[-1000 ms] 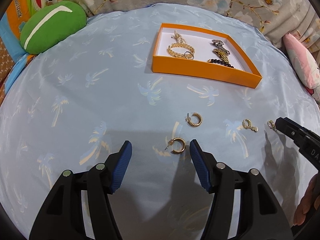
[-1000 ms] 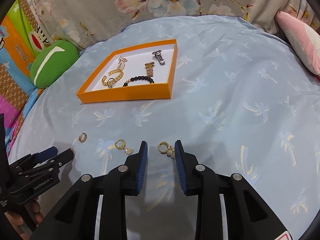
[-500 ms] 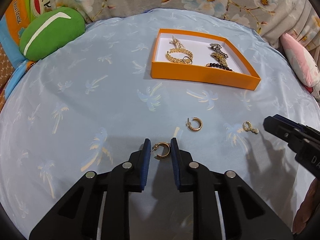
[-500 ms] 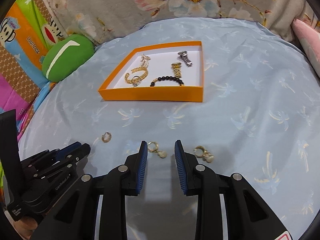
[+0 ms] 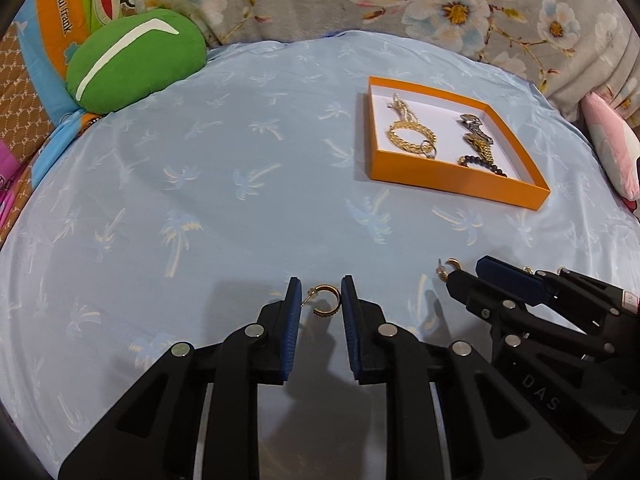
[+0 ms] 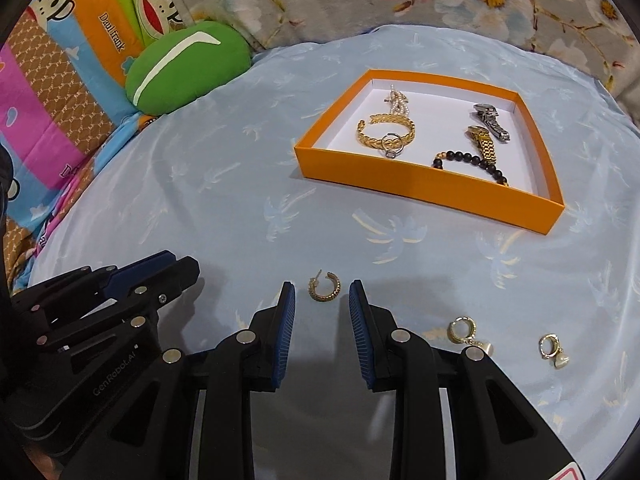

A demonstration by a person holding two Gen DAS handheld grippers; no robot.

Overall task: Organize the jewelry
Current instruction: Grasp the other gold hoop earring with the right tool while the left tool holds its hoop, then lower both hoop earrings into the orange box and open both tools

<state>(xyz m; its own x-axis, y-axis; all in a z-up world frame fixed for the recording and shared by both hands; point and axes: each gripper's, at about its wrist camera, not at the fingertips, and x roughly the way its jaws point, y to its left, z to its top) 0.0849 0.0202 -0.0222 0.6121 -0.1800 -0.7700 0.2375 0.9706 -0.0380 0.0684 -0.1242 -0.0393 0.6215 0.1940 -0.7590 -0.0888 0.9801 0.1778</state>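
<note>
A gold hoop earring [image 5: 325,300] sits between the blue pads of my left gripper [image 5: 320,292], which is shut on it just above the pale blue cloth. A second gold hoop earring [image 6: 324,286] lies on the cloth between the tips of my right gripper [image 6: 322,285]; its pads stand apart from it, open. In the left wrist view that hoop [image 5: 450,268] shows at the right gripper's [image 5: 466,276] tip. The orange box [image 6: 420,184] holds a gold bracelet [image 6: 386,134], a bead bracelet [image 6: 468,158] and two watches.
Two gold drop earrings [image 6: 464,330] [image 6: 554,350] lie on the cloth right of my right gripper. The left gripper [image 6: 184,264] is close on its left. A green cushion [image 5: 136,60] lies at the far left, a pink pillow [image 5: 612,148] at the right edge.
My left gripper closed on the hoop earring and shifted with it. My right gripper swung left, from the drop earrings to the second hoop, and now sits beside the left one.
</note>
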